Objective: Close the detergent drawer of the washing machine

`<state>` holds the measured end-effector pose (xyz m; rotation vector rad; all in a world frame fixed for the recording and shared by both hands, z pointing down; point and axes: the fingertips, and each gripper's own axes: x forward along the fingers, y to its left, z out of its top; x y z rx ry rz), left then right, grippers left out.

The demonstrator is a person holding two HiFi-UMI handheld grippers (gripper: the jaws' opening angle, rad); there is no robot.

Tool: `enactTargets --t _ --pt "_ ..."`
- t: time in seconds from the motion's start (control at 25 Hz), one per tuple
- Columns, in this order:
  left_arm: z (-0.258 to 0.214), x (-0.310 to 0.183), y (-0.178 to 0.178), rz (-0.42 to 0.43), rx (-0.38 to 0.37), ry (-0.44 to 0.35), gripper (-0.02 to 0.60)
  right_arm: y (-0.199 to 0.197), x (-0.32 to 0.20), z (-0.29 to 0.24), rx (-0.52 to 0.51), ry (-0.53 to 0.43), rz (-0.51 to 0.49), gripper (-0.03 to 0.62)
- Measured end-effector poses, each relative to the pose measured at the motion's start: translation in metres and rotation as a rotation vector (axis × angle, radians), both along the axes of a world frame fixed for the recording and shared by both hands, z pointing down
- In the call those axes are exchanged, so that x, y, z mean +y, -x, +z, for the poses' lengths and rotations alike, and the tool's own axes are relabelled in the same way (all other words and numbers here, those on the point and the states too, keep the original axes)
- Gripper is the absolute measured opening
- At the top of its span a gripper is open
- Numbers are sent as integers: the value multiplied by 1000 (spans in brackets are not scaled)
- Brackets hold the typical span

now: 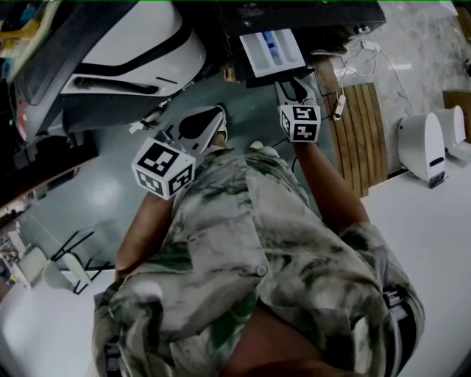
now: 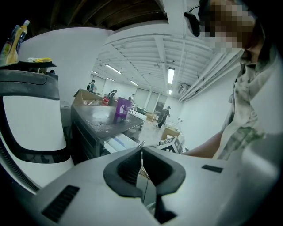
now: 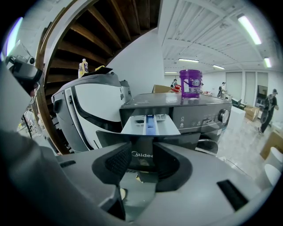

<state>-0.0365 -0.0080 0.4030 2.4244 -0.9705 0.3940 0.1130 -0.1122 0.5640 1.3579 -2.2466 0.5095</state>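
Observation:
The dark washing machine [image 3: 199,115] stands ahead with its detergent drawer [image 3: 148,124] pulled out, white inside with a blue insert. In the head view the drawer [image 1: 272,50] juts from the machine [image 1: 309,15] at the top. My right gripper [image 3: 143,161] is open, its jaws just short of the drawer's dark front panel, which shows in the gap. Seen from the head, the right gripper [image 1: 292,90] sits right below the drawer front. My left gripper [image 1: 210,121] hangs left of it over the floor, and the left gripper view shows that gripper [image 2: 142,154] shut on nothing.
A white appliance [image 1: 140,51] with a black-trimmed open front stands left of the washer. A purple bucket [image 3: 191,84] sits on the washer's top. At the right are a slatted wooden board [image 1: 360,132], cables [image 1: 346,74] and a white device [image 1: 423,147] on a white table.

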Motion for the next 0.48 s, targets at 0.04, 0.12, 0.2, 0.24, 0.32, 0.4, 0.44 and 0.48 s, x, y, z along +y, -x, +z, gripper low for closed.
enactTargets --t 0.04,0.12,0.2,0.24,0.32,0.4,0.44,0.48 --pt "0 0 1 1 1 1 29 0 0 0 1 2 1 169" --pt "0 -1 2 1 2 1 29 1 -1 0 -1 2 2 169" --pt "0 -1 4 -1 3 2 29 2 -2 0 -3 2 5 169" --pt "0 -2 4 -1 4 2 29 3 -4 0 -3 3 6 169" --pt "0 -2 6 -2 4 2 29 4 -6 -1 -3 2 6 170" --pt "-1 -2 7 -2 4 3 29 4 -8 -1 -2 -1 8 170" --pt "-1 -2 8 -2 4 3 29 4 -9 -1 -1 -2 10 169" --pt "0 -2 9 -2 3 4 29 4 -9 -1 -1 -2 10 170"
